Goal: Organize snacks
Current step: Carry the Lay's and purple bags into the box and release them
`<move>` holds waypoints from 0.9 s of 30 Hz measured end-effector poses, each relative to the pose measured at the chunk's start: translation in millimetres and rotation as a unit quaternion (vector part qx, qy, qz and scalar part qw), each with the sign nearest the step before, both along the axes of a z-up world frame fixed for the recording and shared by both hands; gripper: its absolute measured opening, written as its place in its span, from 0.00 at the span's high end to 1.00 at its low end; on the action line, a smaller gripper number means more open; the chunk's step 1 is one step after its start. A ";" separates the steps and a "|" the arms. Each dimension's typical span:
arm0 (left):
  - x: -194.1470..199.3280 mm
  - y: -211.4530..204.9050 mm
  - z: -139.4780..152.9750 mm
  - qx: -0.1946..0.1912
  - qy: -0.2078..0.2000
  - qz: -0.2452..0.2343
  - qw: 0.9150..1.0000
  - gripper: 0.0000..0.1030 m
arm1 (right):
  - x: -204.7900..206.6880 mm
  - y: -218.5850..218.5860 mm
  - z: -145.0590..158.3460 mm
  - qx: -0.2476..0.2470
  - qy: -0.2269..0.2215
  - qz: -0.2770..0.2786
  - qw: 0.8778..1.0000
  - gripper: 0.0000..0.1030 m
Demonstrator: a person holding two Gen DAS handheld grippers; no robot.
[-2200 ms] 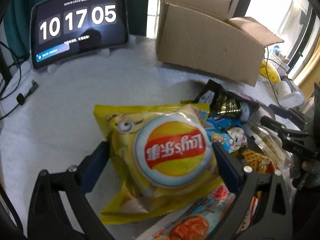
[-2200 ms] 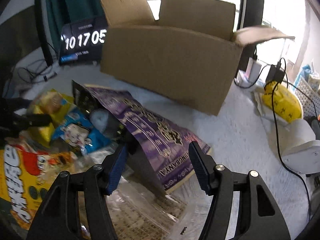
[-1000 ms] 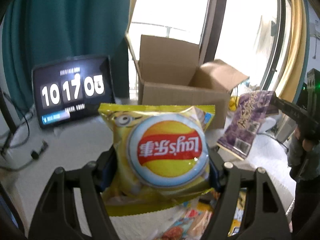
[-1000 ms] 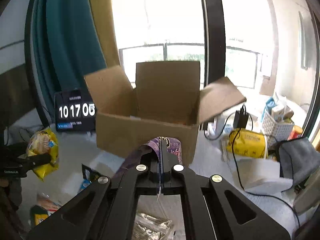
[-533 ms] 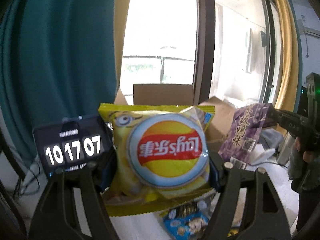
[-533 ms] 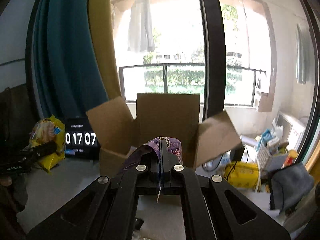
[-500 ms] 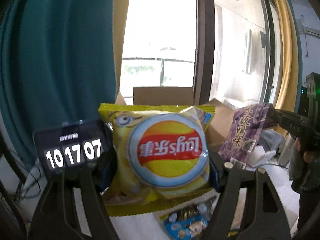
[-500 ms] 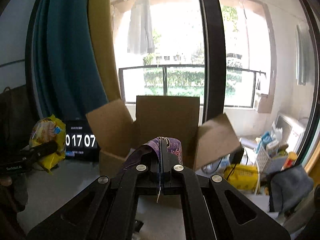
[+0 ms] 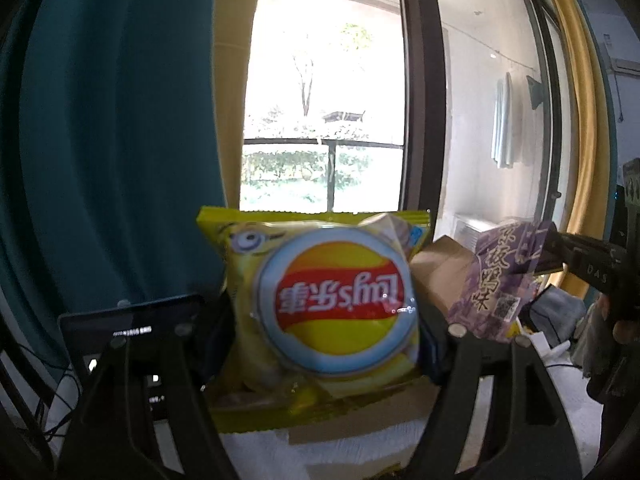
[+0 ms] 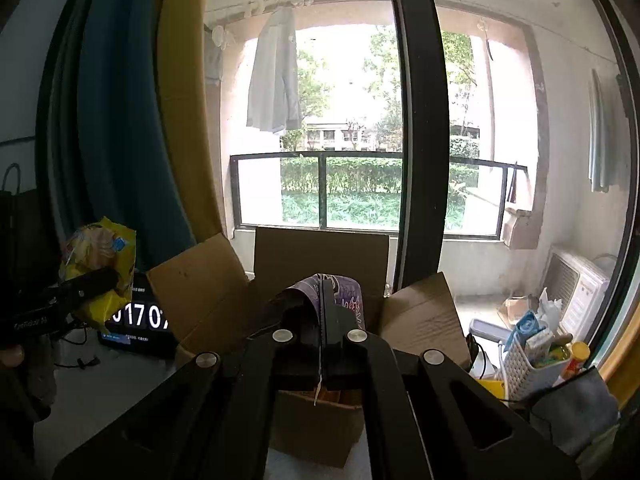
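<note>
The left claw (image 9: 326, 328) pinches a puffy yellow chip bag (image 9: 320, 300) left of the open brown cardboard box (image 10: 320, 360); the right claw (image 10: 321, 320), pressed together, grips a flat purple snack packet (image 10: 348, 296) above it

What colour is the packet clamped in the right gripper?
Purple with pale lettering: the packet hangs from the right gripper, clearest in the left wrist view.

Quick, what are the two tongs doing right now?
Left tongs: closed on the yellow chip bag.
Right tongs: shut tight on the purple snack packet.
</note>
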State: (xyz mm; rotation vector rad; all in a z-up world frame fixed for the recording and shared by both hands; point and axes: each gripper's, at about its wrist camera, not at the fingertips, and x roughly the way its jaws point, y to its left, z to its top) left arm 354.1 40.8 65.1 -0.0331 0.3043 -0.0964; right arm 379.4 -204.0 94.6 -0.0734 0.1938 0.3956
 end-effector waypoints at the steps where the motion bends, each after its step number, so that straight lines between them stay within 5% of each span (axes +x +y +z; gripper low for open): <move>1: 5.7 -0.9 -0.7 0.000 0.001 -0.001 1.000 0.28 | 3.4 0.6 0.4 0.001 0.000 0.000 1.000 1.00; 21: 106.2 -32.1 -22.4 0.026 0.022 -0.004 0.999 0.26 | 97.2 13.3 -16.9 -0.004 0.024 -0.006 1.000 1.00; 27: 135.9 -34.7 -35.2 -0.001 0.065 -0.006 0.998 0.24 | 128.8 14.7 -34.7 0.002 0.060 -0.016 0.998 0.99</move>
